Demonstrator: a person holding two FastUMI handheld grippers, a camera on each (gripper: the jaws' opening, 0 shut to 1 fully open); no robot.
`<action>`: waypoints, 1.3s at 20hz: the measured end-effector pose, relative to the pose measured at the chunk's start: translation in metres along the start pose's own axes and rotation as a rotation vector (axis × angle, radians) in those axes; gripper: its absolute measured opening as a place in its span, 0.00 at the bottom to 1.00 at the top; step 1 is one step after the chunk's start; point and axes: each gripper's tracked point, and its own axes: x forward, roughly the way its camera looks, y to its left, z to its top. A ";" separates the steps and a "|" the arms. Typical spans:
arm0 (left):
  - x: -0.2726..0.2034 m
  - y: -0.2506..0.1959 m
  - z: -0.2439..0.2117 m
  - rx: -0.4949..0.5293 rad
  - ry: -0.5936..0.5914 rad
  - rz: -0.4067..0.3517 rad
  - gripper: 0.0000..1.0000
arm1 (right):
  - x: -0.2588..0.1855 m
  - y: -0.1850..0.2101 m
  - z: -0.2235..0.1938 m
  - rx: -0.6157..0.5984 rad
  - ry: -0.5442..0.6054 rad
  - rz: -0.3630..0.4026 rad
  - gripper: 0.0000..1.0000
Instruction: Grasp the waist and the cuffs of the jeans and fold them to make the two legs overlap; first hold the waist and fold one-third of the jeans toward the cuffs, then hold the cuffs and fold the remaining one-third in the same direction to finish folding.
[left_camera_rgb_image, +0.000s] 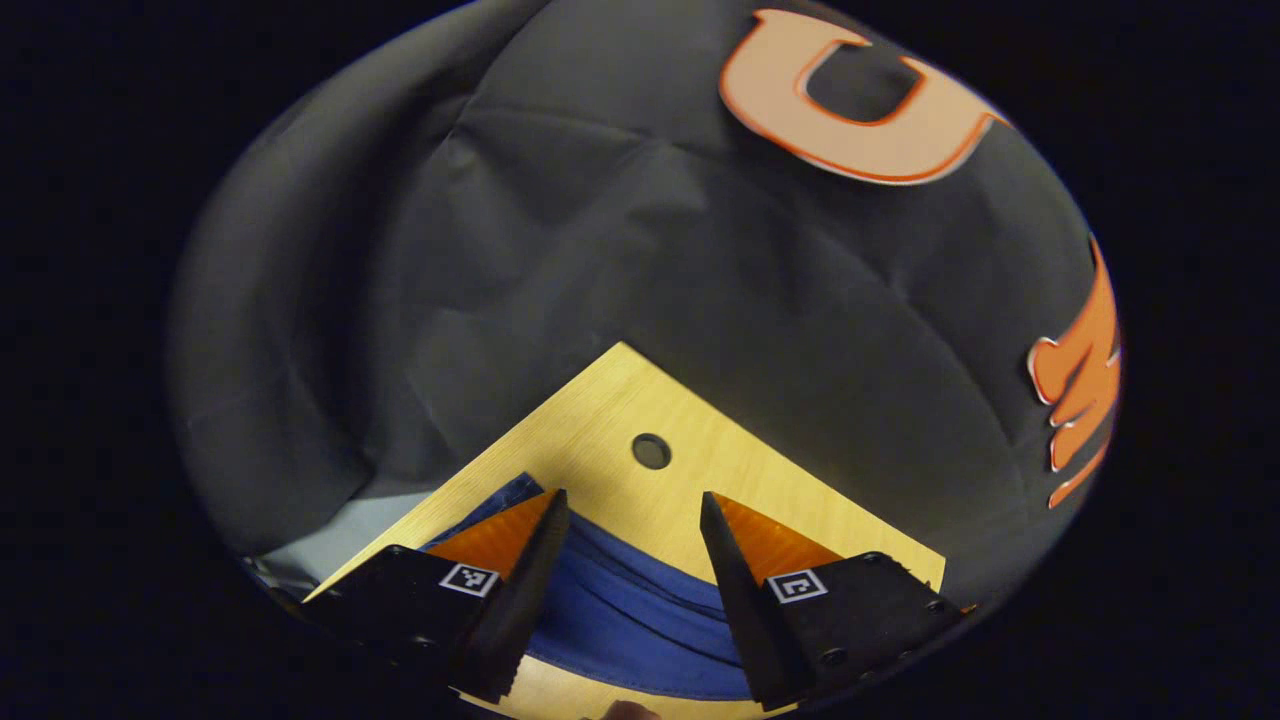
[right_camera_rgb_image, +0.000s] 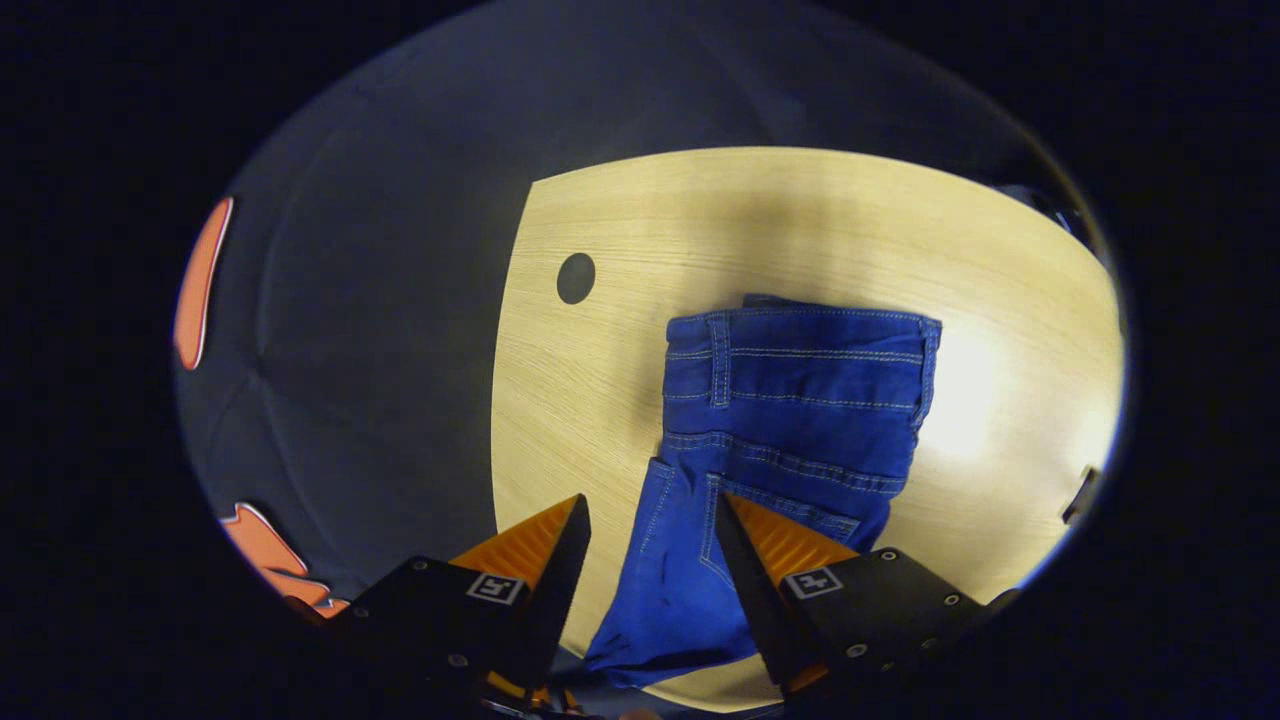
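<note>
Both grippers, left (left_camera_rgb_image: 632, 545) and right (right_camera_rgb_image: 650, 545), hover above the blue denim jeans (right_camera_rgb_image: 790, 400) with fingers spread, pinching nothing. The jeans lie partly folded beyond, near the pale wooden bench's (right_camera_rgb_image: 800, 220) round hole (right_camera_rgb_image: 575, 277). Denim seems soft, fairly heavy; grip thick seamed edges.

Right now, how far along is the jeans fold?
Done: the jeans lie as one narrow stack on the table, waist end folded over, so legs overlap. In hand: nothing; the right claw and left claw hover open over the denim. Left: the final third by the cuffs, which I can't clearly see.
</note>
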 end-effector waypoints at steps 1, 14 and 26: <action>-0.006 -0.010 -0.002 0.020 -0.029 -0.027 0.82 | -0.005 -0.007 0.001 -0.043 -0.018 -0.011 0.83; -0.142 -0.137 0.006 0.446 -0.533 -0.185 0.95 | -0.027 -0.079 0.017 -0.393 -0.214 -0.132 0.98; -0.203 -0.176 -0.044 0.514 -0.611 -0.148 0.98 | 0.019 -0.122 0.029 -0.326 -0.177 -0.155 0.98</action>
